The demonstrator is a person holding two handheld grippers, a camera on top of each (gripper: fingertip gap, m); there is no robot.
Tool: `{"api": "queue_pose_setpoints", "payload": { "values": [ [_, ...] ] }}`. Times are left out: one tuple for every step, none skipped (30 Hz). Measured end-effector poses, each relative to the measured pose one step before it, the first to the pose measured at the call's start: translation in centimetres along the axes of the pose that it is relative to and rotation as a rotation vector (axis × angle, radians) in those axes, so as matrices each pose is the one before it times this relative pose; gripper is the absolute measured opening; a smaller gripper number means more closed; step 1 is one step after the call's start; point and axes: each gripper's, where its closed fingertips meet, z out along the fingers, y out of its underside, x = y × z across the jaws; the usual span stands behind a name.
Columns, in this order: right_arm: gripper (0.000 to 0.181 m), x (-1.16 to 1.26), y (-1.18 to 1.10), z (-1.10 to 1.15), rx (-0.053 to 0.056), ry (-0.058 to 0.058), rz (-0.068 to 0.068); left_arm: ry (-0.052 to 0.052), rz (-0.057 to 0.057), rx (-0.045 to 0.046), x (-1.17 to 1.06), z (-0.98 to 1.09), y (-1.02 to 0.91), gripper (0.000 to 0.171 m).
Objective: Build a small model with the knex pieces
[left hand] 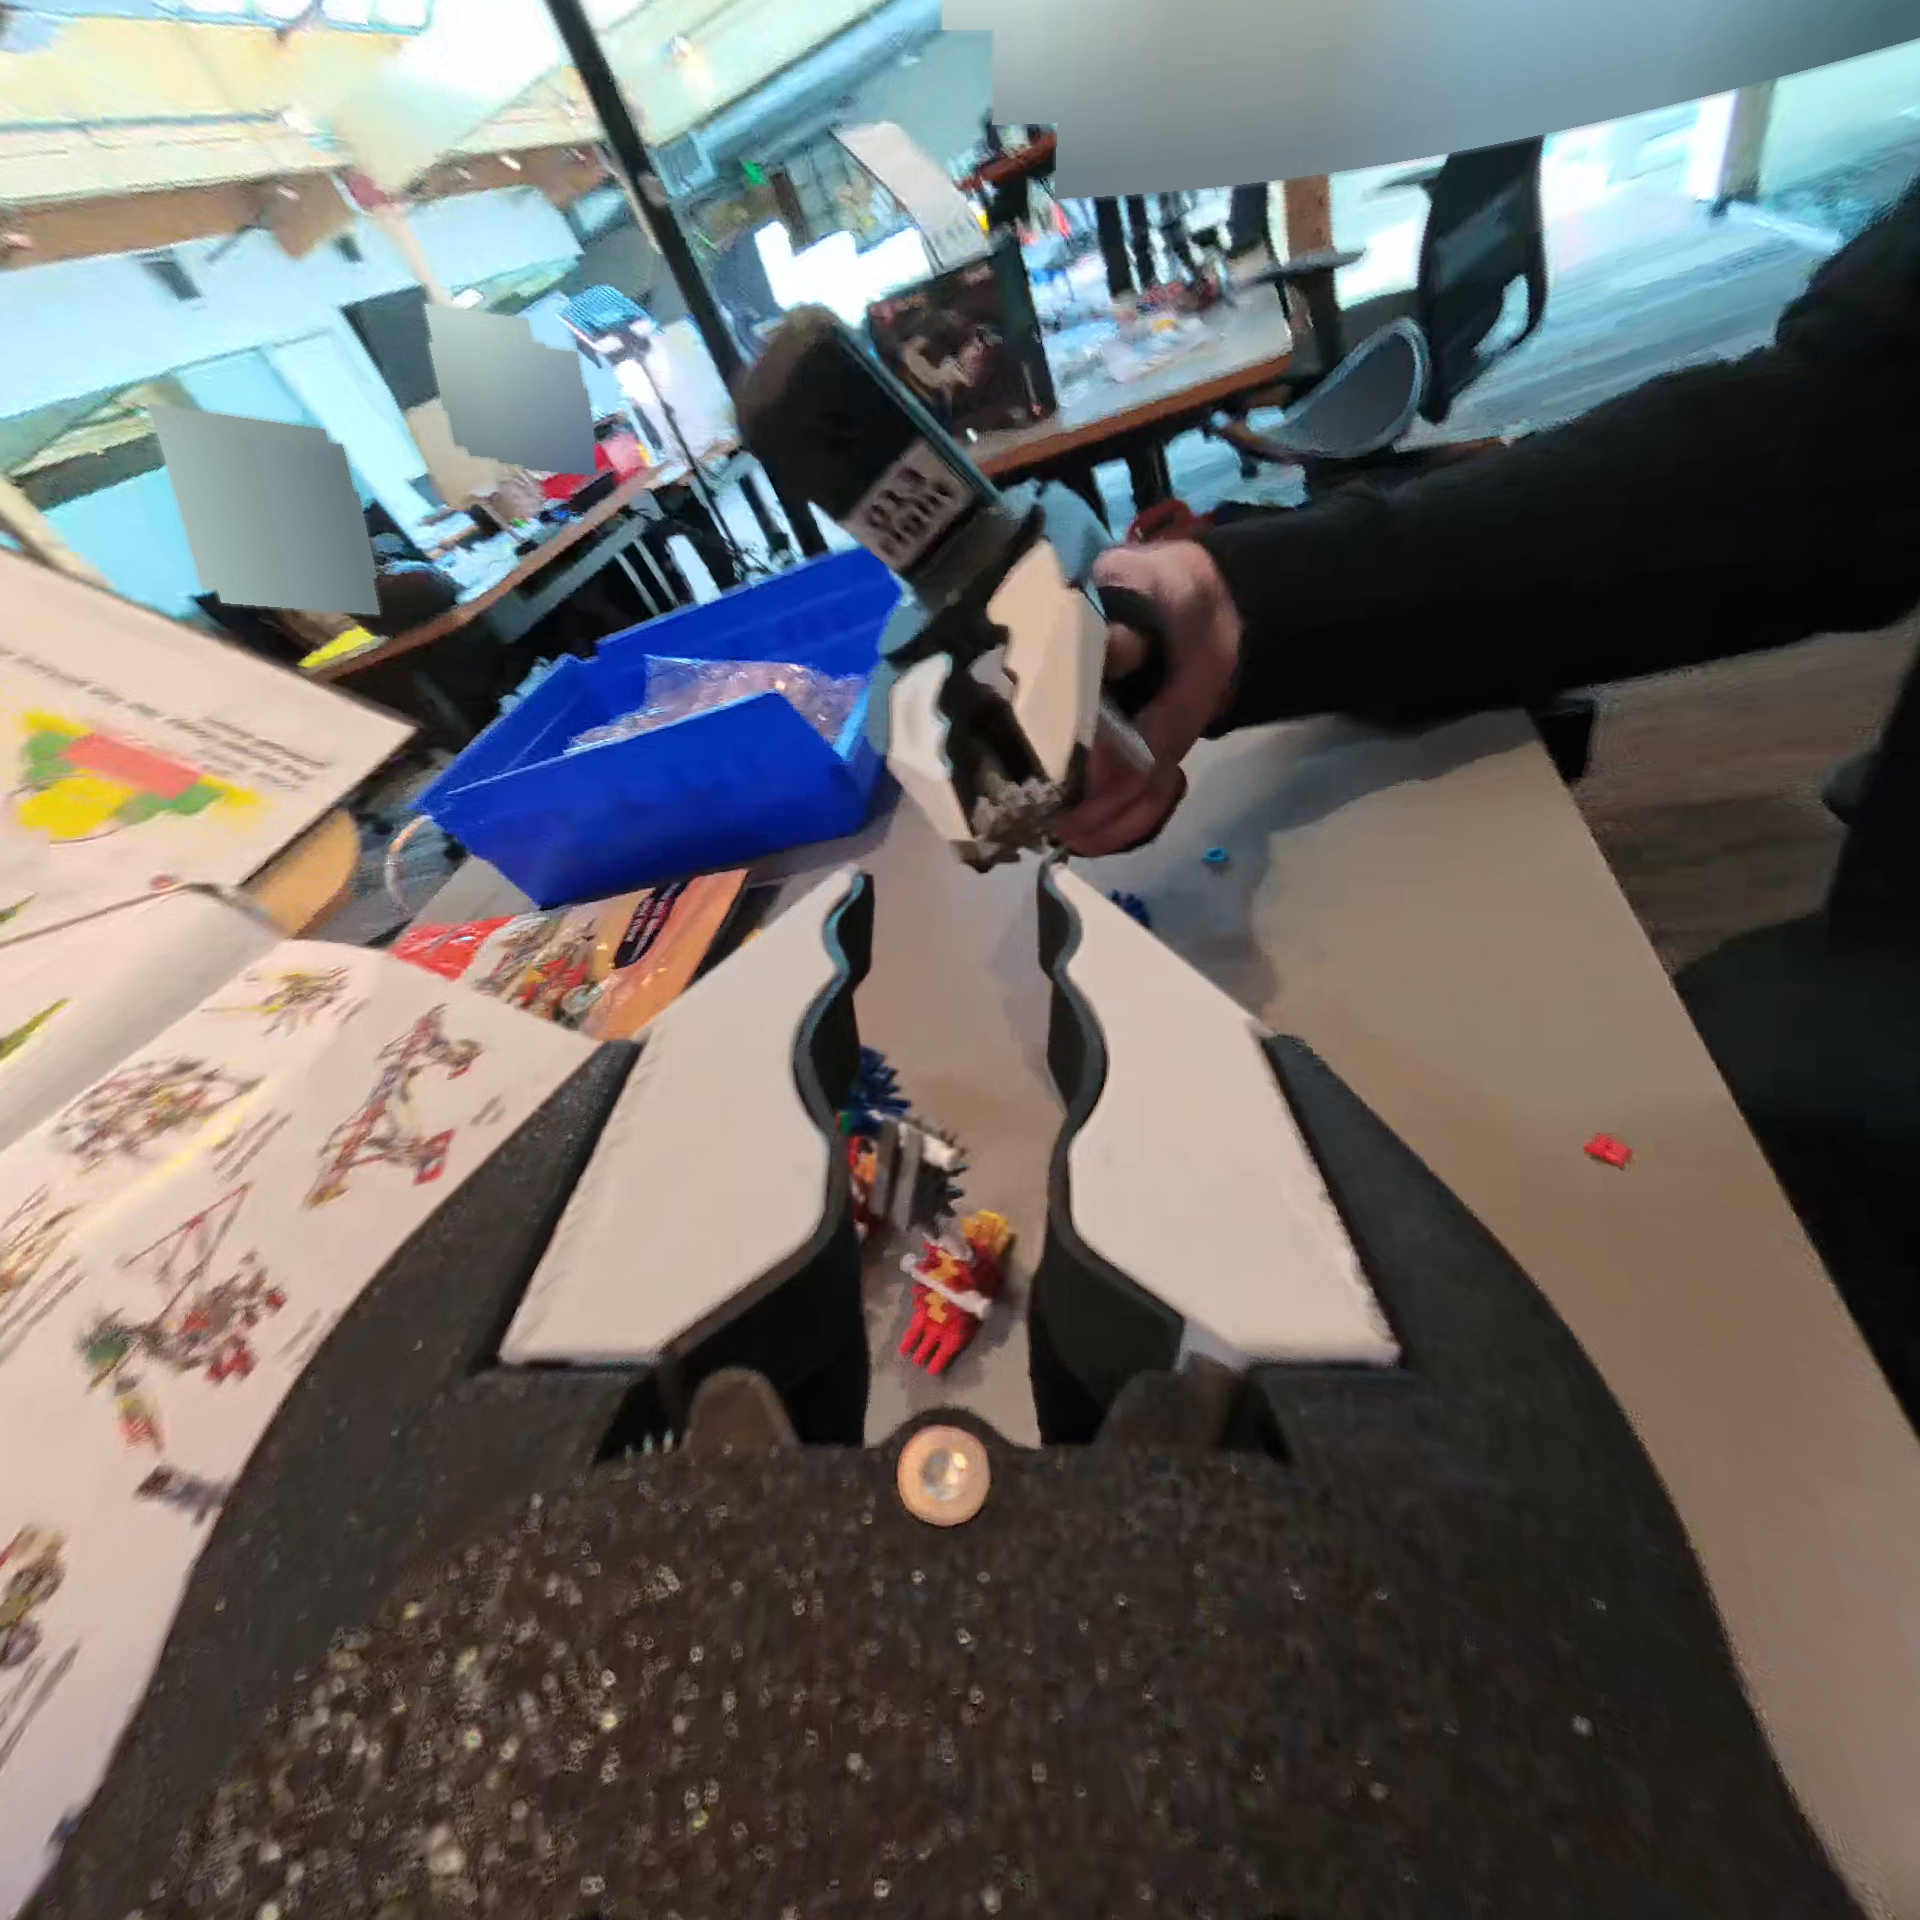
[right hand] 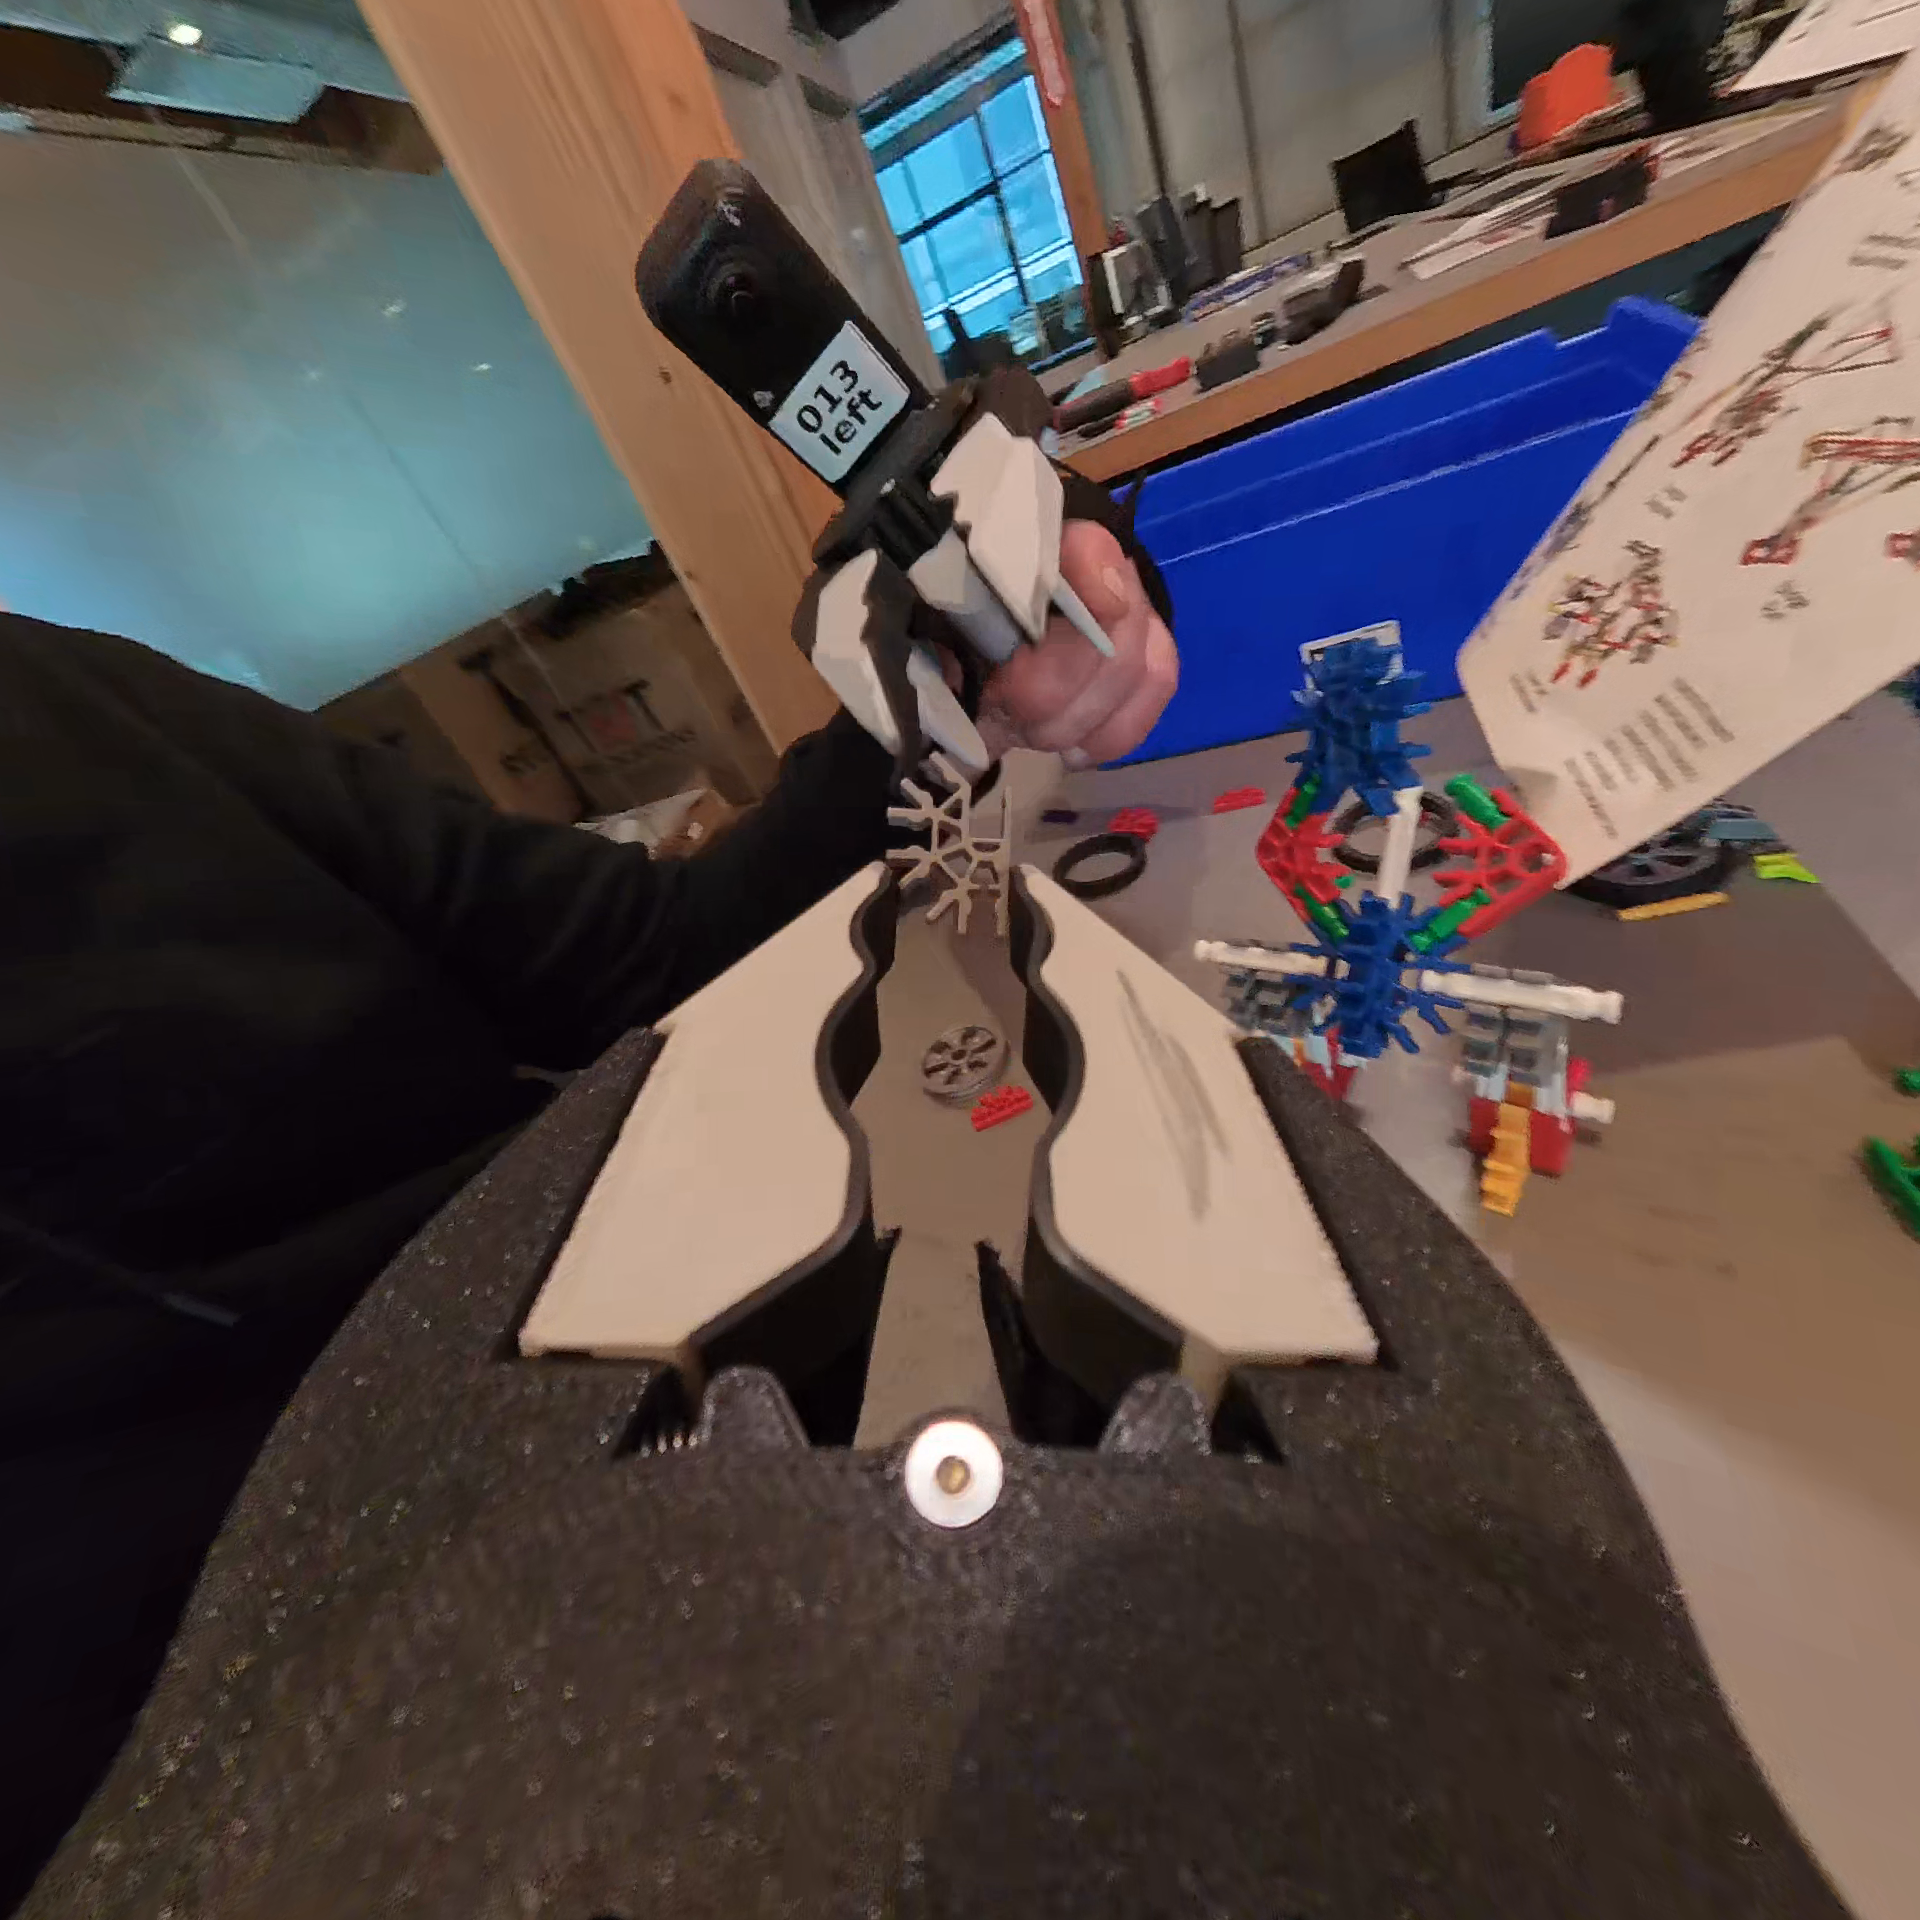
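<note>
Grey snowflake connector pinched by right gripper; left gripper gapes, blue bin beyond.

grey table, blue bin, toy model

grippers 2 | blue bin 1 | black tyre rings 2 | grey wheel 1

- Left gripper raised off the table, jaws parted.
- Right gripper tilted downward, jaws narrowed on a grey snowflake-shaped connector, tips near the left's.
</note>
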Motion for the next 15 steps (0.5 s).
{"api": "queue_pose_setpoints", "payload": {
  "values": [
    [0.02,-0.29,-0.049,0.177,0.0009,-0.0213,-0.0021,0.0134,0.0197,-0.0252,0.404,0.516,0.443,0.03],
    [0.02,-0.273,-0.018,0.182,-0.0028,-0.0192,-0.0004,0.016,0.0118,-0.01334,0.424,0.45,0.283,0.031],
    [0.02,-0.169,0.034,0.175,-0.0061,-0.0134,0.0017,0.0219,0.0119,-0.00569,0.514,0.357,0.085,0.031],
    [0.02,-0.069,0.094,0.18,-0.008,-0.0102,0.0051,0.0097,0.0162,0.00702,0.329,0.251,-0.193,0.029],
    [0.02,-0.095,0.111,0.176,-0.0063,-0.0144,0.0081,0.0153,0.0054,0.01008,0.327,0.206,-0.254,0.027],
    [0.02,-0.162,0.136,0.206,-0.0063,-0.0202,0.0111,0.016,-0.0043,0.00801,0.243,0.174,-0.138,0.025],
    [0.02,-0.177,0.185,0.216,-0.0079,-0.0195,0.0091,0.0033,-0.004,0.00225,0.015,0.165,0.07,0.023],
    [0.02,-0.193,0.157,0.234,-0.007,-0.0172,0.0032,0.0086,-0.0016,-0.00809,0.113,0.149,0.238,0.019],
    [0.02,-0.146,0.118,0.196,-0.0051,-0.0136,0.0011,0.0138,0.0014,-0.00821,0.22,0.102,0.214,0.015],
    [0.02,-0.022,-0.008,0.096,0.0004,-0.0054,0.0025,0.016,0.0018,0.00352,0.286,0.001,-0.008,0.011],
    [0.02,0.029,-0.119,-0.011,0.0065,-0.0024,0.0037,-0.0093,0.0022,0.00419,-0.118,-0.057,-0.058,0.01],
    [0.02,0.106,-0.091,-0.007,0.0045,0.0038,0.0018,-0.008,0.0056,-0.00585,-0.135,-0.048,0.064,0.009],
    [0.021,0.192,-0.076,-0.016,0.0033,0.0107,0.0001,-0.0084,0.003,-0.00852,-0.169,-0.031,0.101,0.009],
    [0.021,0.325,-0.146,-0.059,0.0045,0.0259,-0.0102,-0.0159,-0.0049,-0.01015,-0.31,-0.031,0.152,0.008],
    [0.021,0.475,-0.122,-0.112,-0.0022,0.0498,-0.0327,-0.0144,-0.0108,-0.01342,-0.347,-0.049,0.23,0.008]
  ]
}}
